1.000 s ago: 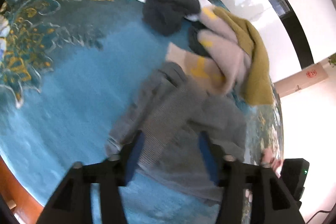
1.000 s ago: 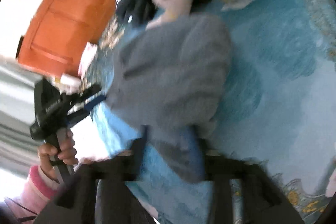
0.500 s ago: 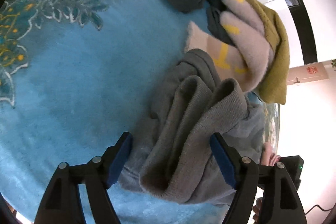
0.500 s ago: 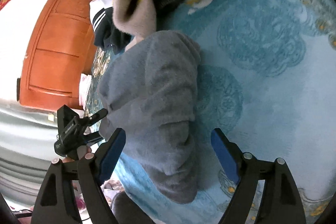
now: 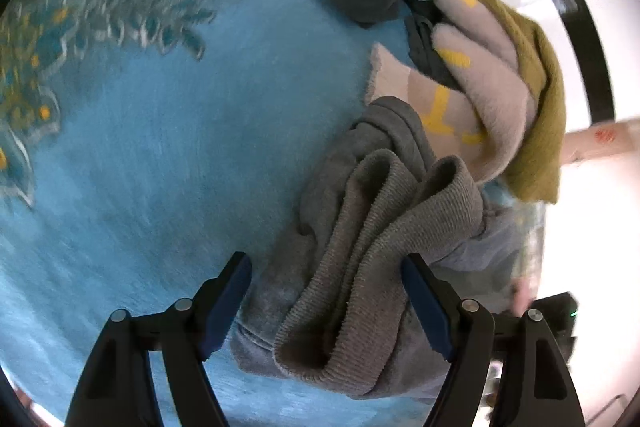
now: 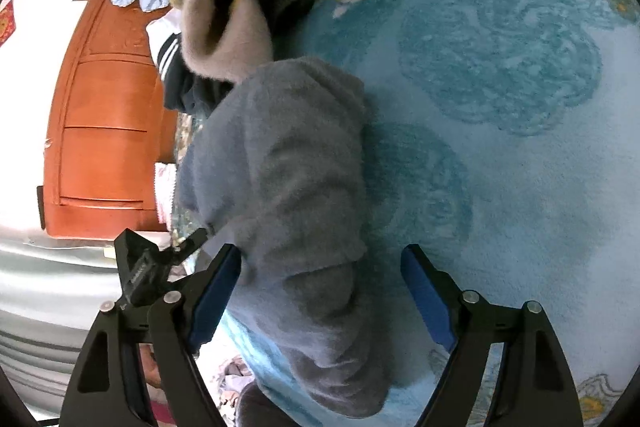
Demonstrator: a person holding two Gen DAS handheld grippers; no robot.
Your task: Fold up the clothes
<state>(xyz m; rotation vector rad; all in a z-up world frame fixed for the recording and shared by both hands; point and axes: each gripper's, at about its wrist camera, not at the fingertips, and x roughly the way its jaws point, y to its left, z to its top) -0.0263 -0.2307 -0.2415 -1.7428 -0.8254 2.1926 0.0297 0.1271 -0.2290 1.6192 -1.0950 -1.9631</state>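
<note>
Left wrist view is showing the left tool (image 5: 324, 291) standing wide over the bunched grey sweater (image 5: 360, 267) near the bed's edge; the right tool (image 6: 320, 283) is wide too. Folding is hardly begun; the clothes pile (image 5: 500, 75) is waiting.

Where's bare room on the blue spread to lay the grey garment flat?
Free: the wide blue spread left of the grey garment in the left wrist view, out to its patterned border. The pile of clothes crowds the far side, touching the garment.
</note>
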